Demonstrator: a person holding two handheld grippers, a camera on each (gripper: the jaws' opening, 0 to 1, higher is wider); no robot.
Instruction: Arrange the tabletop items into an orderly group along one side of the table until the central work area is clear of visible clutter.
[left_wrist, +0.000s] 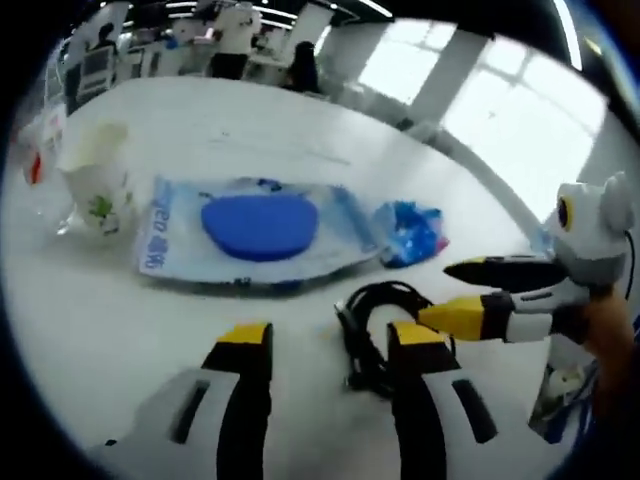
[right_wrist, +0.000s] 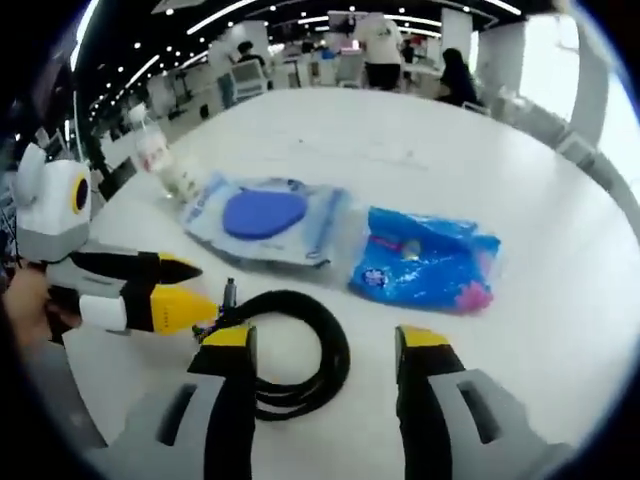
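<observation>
Between the parted jaws of the right gripper (right_wrist: 325, 350), in the right gripper view: a coiled black cable (right_wrist: 290, 350) lying flat on the white table (right_wrist: 560, 290), one loop passing under the left jaw. Jaws wide, closed on nothing. Entering from the left of that view, the left gripper (right_wrist: 195, 290), yellow-tipped and black-tipped fingers apart, the yellow tip touching or just beside the cable's plug end; cannot tell which.

Left gripper view: own jaws of the left gripper (left_wrist: 330, 345) wide, nothing held. Same cable (left_wrist: 370, 335) seen just beside the right jaw, partly behind it. Right gripper (left_wrist: 455, 295) entering from the right, fingers spread, yellow tip at the cable loop.

Noted in the left gripper view alone: a white paper cup with green print (left_wrist: 95, 185), tilted, beside clear wrapping at the far left. Right gripper view shows small white bottles or the like at the far edge; too small to identify.

Beyond the cable, in both views: a flat clear pouch with blue printing (right_wrist: 265, 220) (left_wrist: 255, 230), holding a round blue pad. Just beside it, a crumpled blue packet (right_wrist: 425, 260) (left_wrist: 408, 232), with pink and white contents visible in the right gripper view.

People and desks in the background.
</observation>
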